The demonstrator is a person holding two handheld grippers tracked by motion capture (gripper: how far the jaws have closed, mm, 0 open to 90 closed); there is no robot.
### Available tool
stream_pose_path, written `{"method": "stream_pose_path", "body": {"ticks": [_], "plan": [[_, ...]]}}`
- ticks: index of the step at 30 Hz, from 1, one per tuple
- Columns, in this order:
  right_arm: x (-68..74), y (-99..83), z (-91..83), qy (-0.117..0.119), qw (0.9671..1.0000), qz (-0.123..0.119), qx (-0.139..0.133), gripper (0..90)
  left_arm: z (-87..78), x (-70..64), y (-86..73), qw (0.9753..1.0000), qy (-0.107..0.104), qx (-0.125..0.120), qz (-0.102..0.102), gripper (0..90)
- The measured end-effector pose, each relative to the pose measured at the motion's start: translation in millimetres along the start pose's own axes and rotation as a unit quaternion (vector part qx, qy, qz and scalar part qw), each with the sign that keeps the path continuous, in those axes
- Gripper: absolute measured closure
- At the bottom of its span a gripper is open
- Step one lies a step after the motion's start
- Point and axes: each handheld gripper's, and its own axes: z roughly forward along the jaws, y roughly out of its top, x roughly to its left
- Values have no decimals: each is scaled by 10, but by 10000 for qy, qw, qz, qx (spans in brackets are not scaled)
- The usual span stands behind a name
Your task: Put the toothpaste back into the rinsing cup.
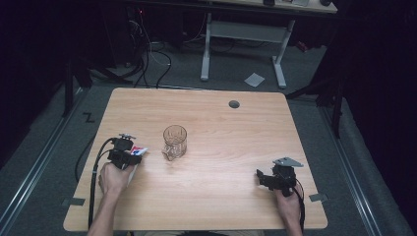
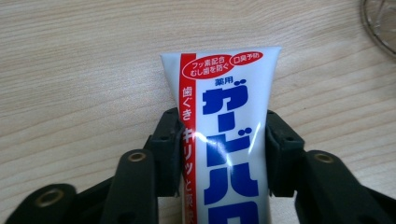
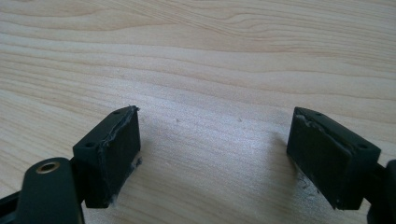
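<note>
One toothpaste tube (image 2: 229, 140), one glass mug (image 1: 175, 142)

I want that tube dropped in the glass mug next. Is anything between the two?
Nothing visible. The left gripper is shut on the toothpaste tube, and only bare wooden table lies between it and the glass mug just beside it.

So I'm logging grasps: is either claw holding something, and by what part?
The left claw is shut on the toothpaste tube, pinching its sides partway along the body, flat end pointing away. The right claw is open above bare table.
</note>
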Motion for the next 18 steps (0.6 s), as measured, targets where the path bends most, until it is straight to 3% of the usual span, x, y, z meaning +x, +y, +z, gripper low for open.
{"method": "stream_pose_path", "body": {"ticks": [8, 12, 18], "plan": [[0, 1, 1, -2, 10000, 4, 0, 172, -56, -12, 19, 9998, -144, -35, 143, 629], [0, 1, 1, -2, 10000, 2, 1, 171, -192, -30, 46, 9990, -265, -326, 171, 638], [0, 5, 5, -6, 10000, 6, -1, 171, -270, -37, 61, 9970, -417, -630, 143, 645]]}}
